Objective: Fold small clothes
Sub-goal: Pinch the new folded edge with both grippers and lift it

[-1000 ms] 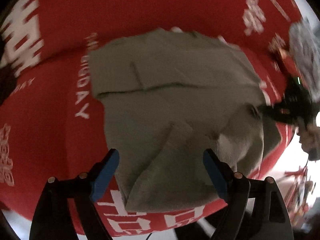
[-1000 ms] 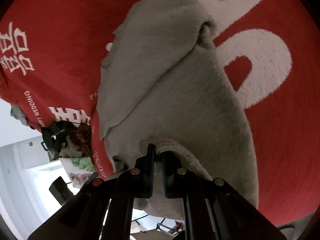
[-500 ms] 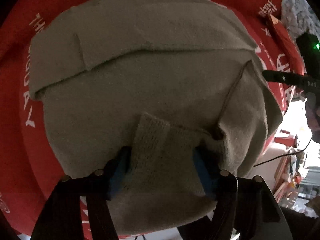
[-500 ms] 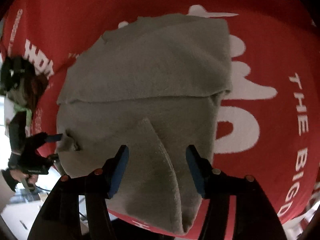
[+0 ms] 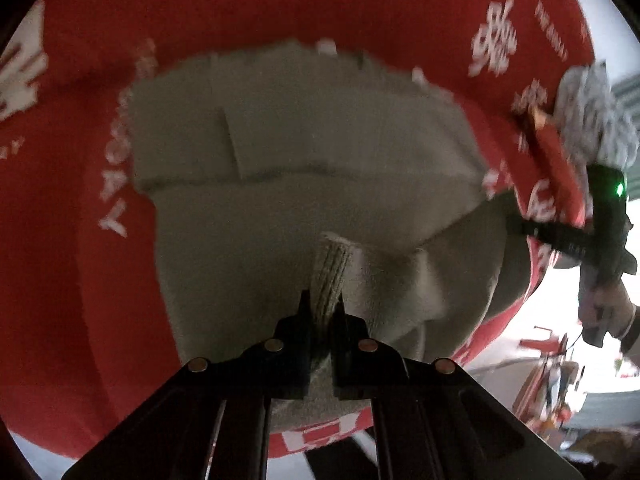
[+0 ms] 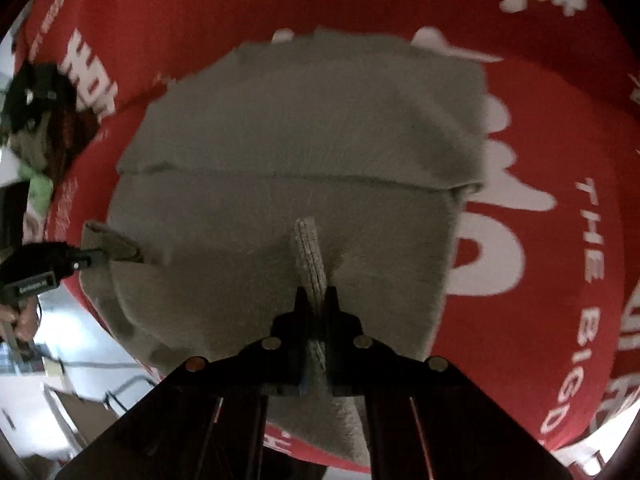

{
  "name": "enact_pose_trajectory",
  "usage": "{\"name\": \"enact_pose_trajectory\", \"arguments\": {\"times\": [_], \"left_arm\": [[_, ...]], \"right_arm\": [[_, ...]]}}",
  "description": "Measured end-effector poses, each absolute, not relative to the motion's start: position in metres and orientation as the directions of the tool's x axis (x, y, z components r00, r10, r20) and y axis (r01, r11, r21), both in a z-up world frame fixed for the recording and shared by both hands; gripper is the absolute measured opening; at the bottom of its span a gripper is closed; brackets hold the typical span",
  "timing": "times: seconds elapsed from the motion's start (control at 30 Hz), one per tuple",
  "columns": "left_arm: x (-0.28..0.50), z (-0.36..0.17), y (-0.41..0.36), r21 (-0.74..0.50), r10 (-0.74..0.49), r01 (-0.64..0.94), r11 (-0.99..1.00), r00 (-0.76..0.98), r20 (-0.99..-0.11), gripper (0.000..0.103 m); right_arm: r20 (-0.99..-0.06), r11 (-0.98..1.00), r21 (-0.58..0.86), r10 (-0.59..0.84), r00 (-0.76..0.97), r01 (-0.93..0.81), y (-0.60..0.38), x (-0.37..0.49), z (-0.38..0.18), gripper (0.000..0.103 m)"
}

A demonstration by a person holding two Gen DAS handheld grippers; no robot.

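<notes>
At the near edge of the table, the left gripper (image 5: 322, 304) pinches a ribbed hem of the grey garment (image 5: 304, 168), a narrow ridge of knit standing up between its pressed-together jaws. Those jaws have just been closing, with the cloth caught between them. The right gripper (image 6: 316, 296) does the same at its own corner: a thin upright strip of ribbed hem is clamped between its jaws, which have likewise just closed on the fabric.

Beyond the fingers the garment spreads across a red cloth (image 5: 72, 264) printed with white lettering. It lies partly folded, with a flap laid over its far half whose straight edge runs across the middle in both views. The near part bunches up toward each pinch.

In the left wrist view the right gripper (image 5: 520, 229) shows at the right side, gripping the garment's edge, with a green light on its body and a hand (image 5: 618, 300) behind it. Farther off, at the far right corner of the red cloth, sits a pale patterned bundle (image 5: 592, 116), blurred. In the right wrist view the left gripper (image 6: 100, 258) appears at the left, holding a lifted corner of the garment.
</notes>
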State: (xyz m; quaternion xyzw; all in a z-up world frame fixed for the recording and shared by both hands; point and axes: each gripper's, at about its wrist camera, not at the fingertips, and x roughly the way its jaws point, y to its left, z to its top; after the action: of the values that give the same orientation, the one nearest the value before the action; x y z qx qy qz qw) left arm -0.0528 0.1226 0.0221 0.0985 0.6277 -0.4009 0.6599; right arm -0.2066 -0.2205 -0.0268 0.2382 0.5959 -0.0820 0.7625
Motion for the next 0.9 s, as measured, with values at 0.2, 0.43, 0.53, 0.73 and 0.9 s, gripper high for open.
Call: {"name": "enact_pose_trajectory", "arguments": {"times": [0.2, 0.43, 0.53, 0.73, 0.9], "left_arm": [[-0.011, 0.086, 0.117, -0.387, -0.518, 0.64, 0.664, 0.021, -0.855, 0.008], [0.051, 0.109, 0.091, -0.334, -0.544, 0.656, 0.677, 0.141, -0.827, 0.008], [0.082, 0.091, 0.073, -0.314, -0.521, 0.624, 0.716, 0.178, -0.835, 0.008], [0.126, 0.02, 0.033, -0.229, -0.4, 0.565, 0.793, 0.197, -0.895, 0.008], [0.145, -0.036, 0.02, -0.165, -0.294, 0.501, 0.85, 0.189, -0.937, 0.008]], "right_arm": [[-0.915, 0.869, 0.252, 0.07, 0.398, 0.426, -0.243, -0.189, 0.035, 0.007], [-0.873, 0.906, 0.209, 0.003, 0.488, 0.368, -0.278, -0.127, 0.078, 0.007], [-0.865, 0.903, 0.219, 0.004, 0.502, 0.371, -0.298, -0.094, 0.069, 0.007], [-0.898, 0.884, 0.237, 0.041, 0.438, 0.403, -0.324, -0.037, 0.004, 0.007], [-0.927, 0.842, 0.259, 0.08, 0.366, 0.473, -0.343, -0.016, -0.058, 0.007]]}}
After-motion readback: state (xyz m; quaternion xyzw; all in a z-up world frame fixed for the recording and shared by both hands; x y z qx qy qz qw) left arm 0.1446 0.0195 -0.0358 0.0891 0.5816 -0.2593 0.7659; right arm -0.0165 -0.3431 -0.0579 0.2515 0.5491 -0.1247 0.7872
